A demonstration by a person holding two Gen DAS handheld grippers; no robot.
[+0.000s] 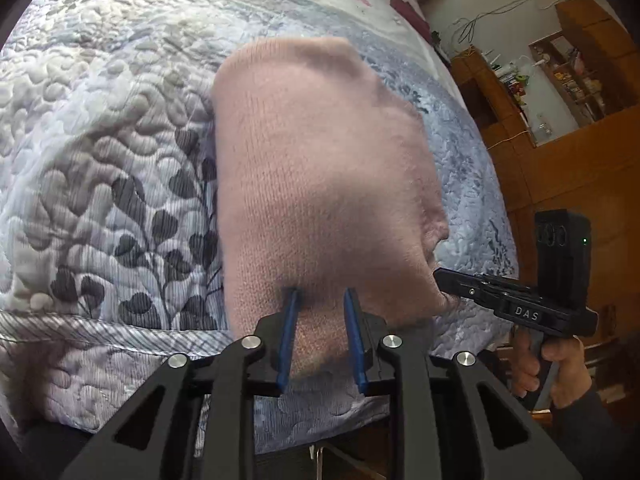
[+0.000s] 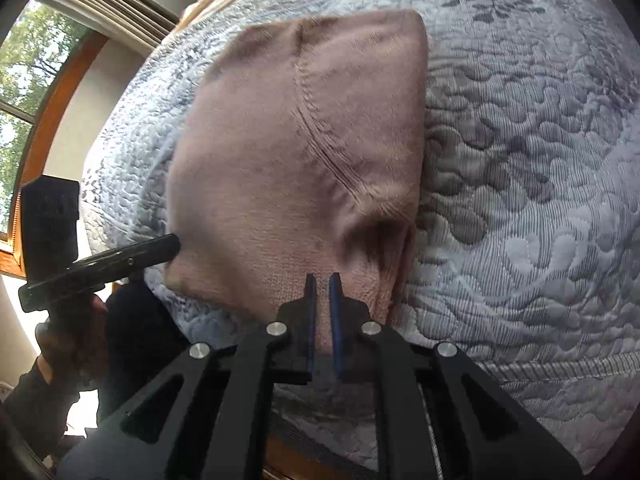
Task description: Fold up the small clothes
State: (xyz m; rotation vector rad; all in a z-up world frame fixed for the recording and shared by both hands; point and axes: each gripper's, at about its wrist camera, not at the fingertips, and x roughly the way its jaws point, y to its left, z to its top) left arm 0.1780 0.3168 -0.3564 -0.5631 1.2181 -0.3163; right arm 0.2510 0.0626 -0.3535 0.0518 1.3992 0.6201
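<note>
**Left wrist and right wrist views: pink knit garment on the quilted bedspread**

Left wrist view shows the dusty-pink knitted garment (image 1: 320, 176) lying folded on the grey-blue quilted bedspread with a dark leaf print (image 1: 100, 184). The garment's near edge sits between the blue-padded fingers of the left gripper (image 1: 322, 300). The jaws stand clearly apart, with pink knit visible across the whole gap between the pads. The fingertips press into the cloth, but whether the pads grip it cannot be told from this view.

At the right edge of the same view, the right gripper (image 1: 442, 280), a black tool marked "DAS", meets the garment's near right corner. A hand (image 1: 560, 364) holds it by the handle. Wooden shelving (image 1: 560, 92) stands behind it against the wall.

Right wrist view shows the same garment (image 2: 296, 152) with a curved stitched seam (image 2: 316, 120) running across its upper surface. The right gripper (image 2: 322, 280) has its jaws nearly together, leaving a narrow gap filled by a strip of pink knit; the pads pinch the near edge. The cloth rises in a small fold just right of the fingers.

At the left edge, the left gripper (image 2: 172, 244) touches the garment's near left corner. A wood-framed window (image 2: 24, 120) lies beyond it. The bedspread (image 2: 520, 200) extends to the right.
</note>
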